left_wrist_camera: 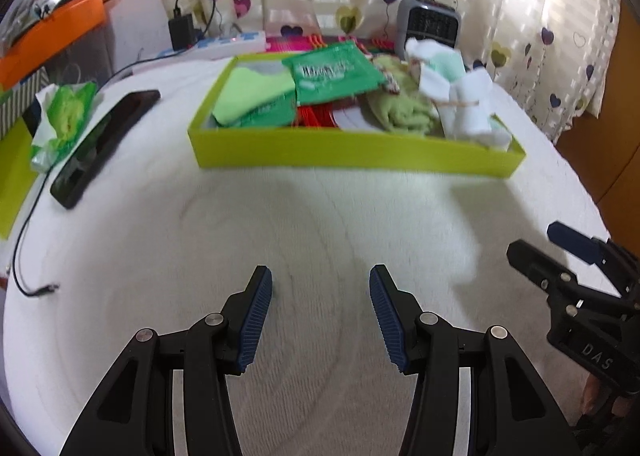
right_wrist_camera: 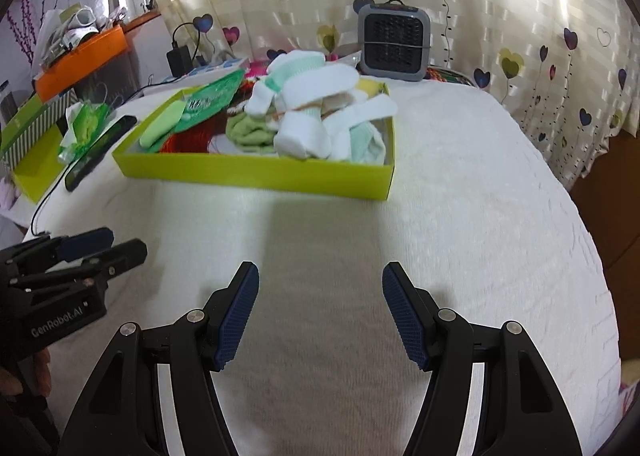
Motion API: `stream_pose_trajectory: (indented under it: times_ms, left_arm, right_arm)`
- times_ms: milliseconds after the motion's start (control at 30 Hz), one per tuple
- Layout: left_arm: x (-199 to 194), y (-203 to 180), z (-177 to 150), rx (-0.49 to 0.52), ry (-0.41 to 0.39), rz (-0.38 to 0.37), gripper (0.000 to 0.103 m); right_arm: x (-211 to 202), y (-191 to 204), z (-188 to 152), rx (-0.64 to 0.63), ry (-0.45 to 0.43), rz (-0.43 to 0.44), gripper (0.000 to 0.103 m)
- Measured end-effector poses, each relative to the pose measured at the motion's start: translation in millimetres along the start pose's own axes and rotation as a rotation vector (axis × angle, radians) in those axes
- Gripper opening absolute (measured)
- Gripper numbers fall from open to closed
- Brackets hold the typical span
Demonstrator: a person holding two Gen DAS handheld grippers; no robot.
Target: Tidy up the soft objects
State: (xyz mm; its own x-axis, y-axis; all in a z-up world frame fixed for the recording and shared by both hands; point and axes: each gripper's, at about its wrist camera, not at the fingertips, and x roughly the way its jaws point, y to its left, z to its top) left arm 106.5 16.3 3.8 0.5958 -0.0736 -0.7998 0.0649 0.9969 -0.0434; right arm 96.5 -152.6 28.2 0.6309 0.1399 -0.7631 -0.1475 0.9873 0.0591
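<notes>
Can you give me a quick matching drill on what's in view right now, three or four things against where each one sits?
Things:
1. white socks
2. black phone
3. grey heater
4. left gripper

Places:
A. behind the yellow-green tray, by the curtain
B. piled at the right end of the tray
C. open and empty over the white cover
D. flat on the cover, left of the tray

Pairs: 1-B, 2-D, 3-A, 4-C
</notes>
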Motion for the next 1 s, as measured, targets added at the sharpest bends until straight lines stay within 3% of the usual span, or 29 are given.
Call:
stream_pose_trajectory:
  times_ms: [500, 700, 1000]
  left_arm:
    - [-2.5, -12.7, -12.6, -0.02, -0.041, 0.063, 0.054]
    - [-1.0, -20.1, -13.5, -0.004, -0.044, 0.089, 0.061]
    - [-0.6, -17.6, -12.8, -0.013, -0.045, 0.079, 0.062]
  right_arm:
    - [4.7, 0.0, -16.8, -0.021, 0.06, -0.048, 0.067]
    - [6.0, -1.3, -16.5, -0.013, 0.064, -0.047, 0.069]
    - [6.6, -1.9, -17.1, -0.014, 0.064, -0.047, 0.07]
